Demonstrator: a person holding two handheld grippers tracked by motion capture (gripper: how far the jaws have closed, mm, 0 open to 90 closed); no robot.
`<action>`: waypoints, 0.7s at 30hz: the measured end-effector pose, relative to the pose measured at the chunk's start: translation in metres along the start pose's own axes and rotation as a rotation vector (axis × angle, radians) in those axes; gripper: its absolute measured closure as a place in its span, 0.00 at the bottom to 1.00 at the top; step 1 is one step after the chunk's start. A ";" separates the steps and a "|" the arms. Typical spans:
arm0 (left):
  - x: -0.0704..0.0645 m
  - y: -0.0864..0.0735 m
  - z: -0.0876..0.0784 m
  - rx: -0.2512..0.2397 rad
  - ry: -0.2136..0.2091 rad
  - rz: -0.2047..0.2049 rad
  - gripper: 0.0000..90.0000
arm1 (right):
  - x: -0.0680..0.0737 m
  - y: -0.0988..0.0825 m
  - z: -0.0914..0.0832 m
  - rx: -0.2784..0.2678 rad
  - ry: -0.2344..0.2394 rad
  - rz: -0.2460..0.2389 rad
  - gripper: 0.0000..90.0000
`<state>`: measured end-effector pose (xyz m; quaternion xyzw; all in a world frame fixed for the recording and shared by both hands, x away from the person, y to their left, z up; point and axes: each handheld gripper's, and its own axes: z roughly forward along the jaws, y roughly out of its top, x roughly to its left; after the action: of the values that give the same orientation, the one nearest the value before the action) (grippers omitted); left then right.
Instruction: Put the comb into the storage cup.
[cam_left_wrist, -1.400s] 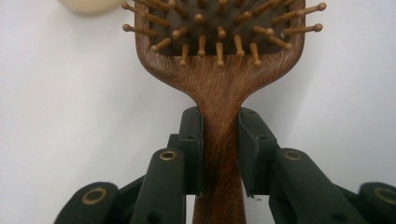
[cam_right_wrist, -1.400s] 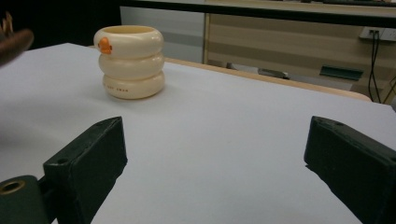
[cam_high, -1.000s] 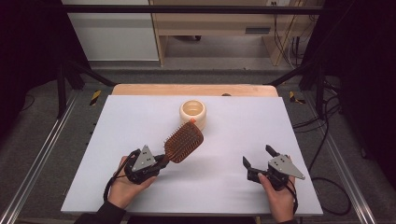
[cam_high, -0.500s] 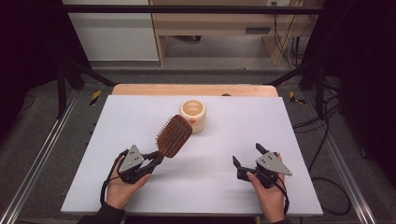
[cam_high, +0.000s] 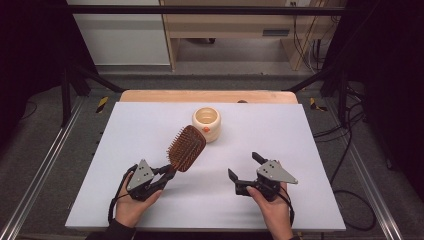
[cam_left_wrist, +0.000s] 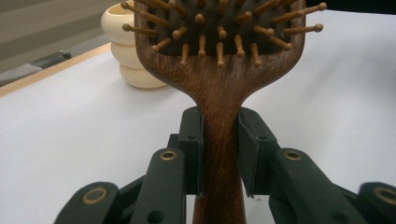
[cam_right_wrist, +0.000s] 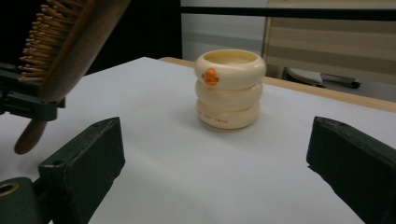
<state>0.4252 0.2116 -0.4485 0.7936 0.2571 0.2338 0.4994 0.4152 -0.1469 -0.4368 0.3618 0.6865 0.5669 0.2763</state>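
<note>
High view first: the left gripper (cam_high: 162, 176) has its black jaws clamped on the narrow handle of a dark brown wooden paddle hairbrush (cam_high: 186, 148) with pale wooden pins. That brush is lifted clear of the white table sheet (cam_high: 310, 150), its head slanting up and away from the hand toward the middle of the table, bristle side facing the camera. Left gripper view shows the two pads (cam_left_wrist: 193, 140) pressed flat against either side of the handle just below the neck, with the brush head above them.

Near the table's front edge, the right gripper (cam_high: 245, 167) has its jaws spread wide with nothing between them and nothing touching them. Right gripper view looks between those parted jaws at a cream ribbed ceramic cup with a small orange mark (cam_right_wrist: 229, 88), standing upright on the sheet, well apart from the jaws.

Both forearms enter from the bottom edge. Each hand wraps its gripper's body from behind, with the left hand (cam_high: 132, 202) angled toward the centre and the right hand (cam_high: 272, 205) pointing its gripper to the left and slightly forward.
</note>
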 end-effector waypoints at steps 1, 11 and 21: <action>0.000 0.000 0.000 -0.001 0.000 -0.001 0.81 | 0.002 0.000 0.002 0.006 0.009 -0.003 0.05; -0.001 -0.001 0.002 0.002 -0.009 -0.001 0.81 | 0.017 0.004 0.012 0.020 0.066 0.035 0.06; -0.004 -0.001 0.003 -0.001 -0.017 0.009 0.81 | 0.027 0.015 0.016 0.019 0.117 0.061 0.07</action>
<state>0.4239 0.2069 -0.4507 0.7966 0.2492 0.2293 0.5008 0.4149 -0.1148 -0.4243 0.3516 0.6954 0.5887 0.2148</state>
